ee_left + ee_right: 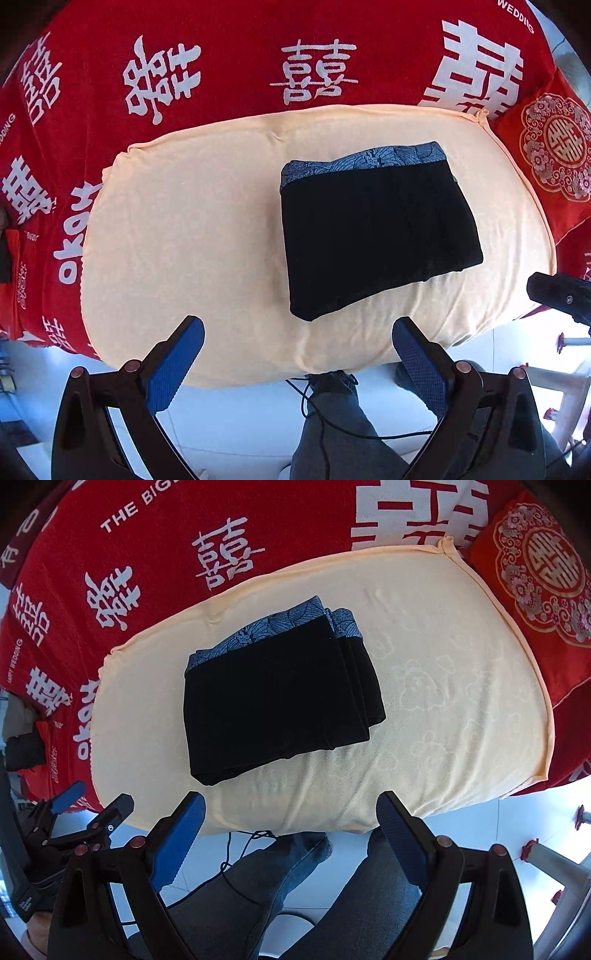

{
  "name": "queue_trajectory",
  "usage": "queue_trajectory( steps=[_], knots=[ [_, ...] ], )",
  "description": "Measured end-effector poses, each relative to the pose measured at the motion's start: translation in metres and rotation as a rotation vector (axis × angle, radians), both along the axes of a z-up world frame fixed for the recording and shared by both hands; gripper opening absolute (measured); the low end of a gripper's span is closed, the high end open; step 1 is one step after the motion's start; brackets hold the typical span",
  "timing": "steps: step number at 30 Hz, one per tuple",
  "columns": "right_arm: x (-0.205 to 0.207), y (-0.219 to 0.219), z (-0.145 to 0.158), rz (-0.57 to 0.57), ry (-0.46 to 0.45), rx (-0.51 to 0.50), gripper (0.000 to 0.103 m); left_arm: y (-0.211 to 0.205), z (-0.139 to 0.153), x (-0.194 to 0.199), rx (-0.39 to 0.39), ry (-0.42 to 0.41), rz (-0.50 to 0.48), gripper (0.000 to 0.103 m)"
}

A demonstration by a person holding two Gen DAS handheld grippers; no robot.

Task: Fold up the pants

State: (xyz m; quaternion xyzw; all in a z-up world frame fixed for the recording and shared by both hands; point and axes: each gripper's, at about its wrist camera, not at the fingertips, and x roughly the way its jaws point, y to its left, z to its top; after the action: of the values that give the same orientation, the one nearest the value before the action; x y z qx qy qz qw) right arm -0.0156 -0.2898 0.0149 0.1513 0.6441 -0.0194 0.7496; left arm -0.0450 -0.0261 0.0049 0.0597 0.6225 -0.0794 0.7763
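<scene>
The black pants (376, 229) lie folded into a compact rectangle with a blue-grey patterned waistband at the far edge, on a cream towel (192, 236). They also show in the right wrist view (273, 698), where stacked layers are visible on the right side. My left gripper (297, 332) is open and empty, held back near the towel's near edge, apart from the pants. My right gripper (291, 805) is open and empty, also near the towel's near edge. The left gripper shows at the lower left of the right wrist view (92, 805).
The cream towel (461, 709) lies on a red bedspread (221, 55) with white characters. A red embroidered cushion (535, 565) sits at the far right. The person's legs (277, 886) and a black cable (229, 864) are below, over a white tiled floor.
</scene>
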Motion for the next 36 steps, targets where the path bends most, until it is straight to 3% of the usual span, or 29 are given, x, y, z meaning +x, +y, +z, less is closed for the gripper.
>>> queue_trajectory(
  steps=[4, 8, 21, 36],
  knots=[
    [0.01, 0.0, 0.01, 0.066, 0.006, -0.035, 0.095, -0.002, 0.008, 0.001, 0.003, -0.019, 0.05, 0.102],
    [0.011, -0.008, 0.024, 0.108, -0.008, -0.081, 0.095, -0.011, 0.007, 0.002, 0.006, 0.015, 0.097, 0.102],
    [0.011, -0.024, 0.018, 0.131, 0.034, -0.11, 0.095, -0.044, 0.015, -0.001, 0.053, 0.021, 0.09, 0.102],
    [0.02, -0.009, 0.019, 0.182, 0.026, -0.167, 0.095, -0.039, 0.016, 0.006, 0.112, 0.0, 0.081, 0.102]
  ],
)
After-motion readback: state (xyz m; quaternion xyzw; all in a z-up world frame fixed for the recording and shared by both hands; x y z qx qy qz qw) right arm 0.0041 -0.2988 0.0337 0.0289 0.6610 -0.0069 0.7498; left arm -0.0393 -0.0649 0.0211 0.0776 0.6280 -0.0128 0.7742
